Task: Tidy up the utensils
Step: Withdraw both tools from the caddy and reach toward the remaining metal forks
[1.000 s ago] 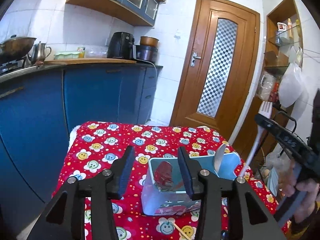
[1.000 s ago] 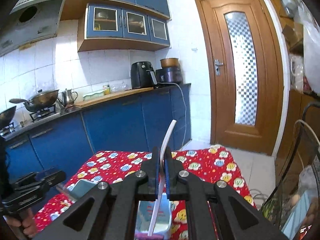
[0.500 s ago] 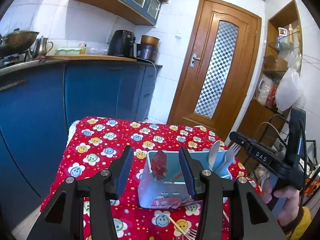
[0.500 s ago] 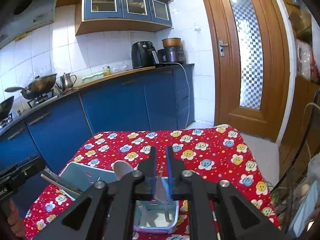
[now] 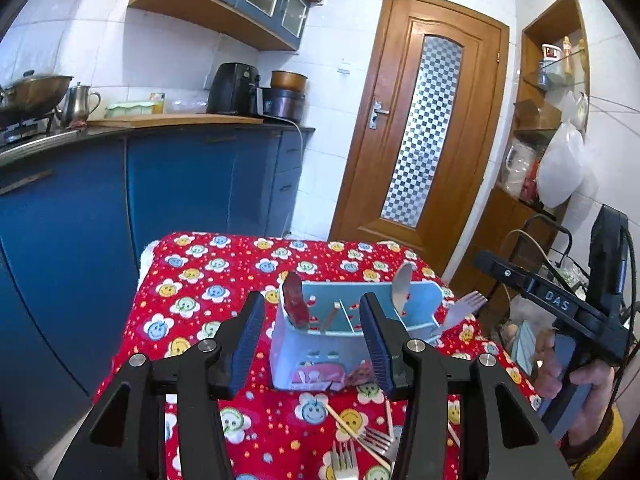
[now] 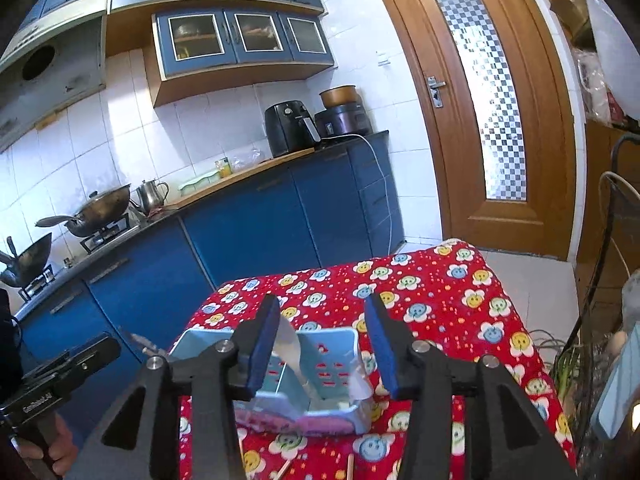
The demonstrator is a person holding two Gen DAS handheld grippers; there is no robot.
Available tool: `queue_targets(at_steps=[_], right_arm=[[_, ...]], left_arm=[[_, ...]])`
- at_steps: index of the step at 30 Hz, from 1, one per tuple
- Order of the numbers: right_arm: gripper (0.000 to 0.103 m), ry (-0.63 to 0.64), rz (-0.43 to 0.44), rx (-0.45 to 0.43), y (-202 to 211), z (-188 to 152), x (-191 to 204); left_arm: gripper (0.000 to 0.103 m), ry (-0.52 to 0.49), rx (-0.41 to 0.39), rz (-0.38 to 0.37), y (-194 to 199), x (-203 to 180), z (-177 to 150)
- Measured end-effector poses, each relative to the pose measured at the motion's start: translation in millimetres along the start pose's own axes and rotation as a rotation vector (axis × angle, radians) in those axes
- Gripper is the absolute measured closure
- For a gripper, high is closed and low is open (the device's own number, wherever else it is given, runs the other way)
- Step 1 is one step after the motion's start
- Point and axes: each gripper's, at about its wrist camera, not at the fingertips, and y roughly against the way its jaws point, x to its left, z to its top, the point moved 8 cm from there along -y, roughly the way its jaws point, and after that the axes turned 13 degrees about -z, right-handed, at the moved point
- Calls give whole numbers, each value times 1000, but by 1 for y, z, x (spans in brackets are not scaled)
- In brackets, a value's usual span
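A light blue utensil holder (image 5: 320, 356) stands on the red flowered tablecloth (image 5: 208, 280). In it stand a red utensil (image 5: 295, 301), a metal spoon (image 5: 401, 286) and a white plastic fork (image 5: 460, 312) leaning out to the right. My left gripper (image 5: 312, 340) is open and empty just in front of the holder. My right gripper (image 6: 324, 348) is open and empty above the holder (image 6: 316, 396), with the white fork (image 6: 296, 356) standing between its fingers but untouched. Metal forks (image 5: 360, 446) and wooden chopsticks (image 5: 352, 428) lie on the cloth near me.
Blue kitchen cabinets (image 5: 180, 188) with a countertop stand behind the table, holding an air fryer (image 5: 234, 88) and a kettle (image 5: 78, 104). A wooden door (image 5: 420, 128) is at the back right. Shelves and a wire rack (image 6: 616, 280) stand right of the table.
My right gripper lowered the white fork into the holder, then opened and let it go. My left gripper stayed open in front of the holder.
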Motion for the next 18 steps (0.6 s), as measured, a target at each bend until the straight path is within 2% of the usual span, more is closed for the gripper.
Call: queue_targets(at_steps=[8, 18], right_arm=[[52, 1, 0, 37, 28, -24, -4], [48, -3, -3, 96, 53, -65, -14]], left_arm=[[51, 23, 43, 17, 11, 1, -19], [48, 62, 137, 37, 14, 7, -55]])
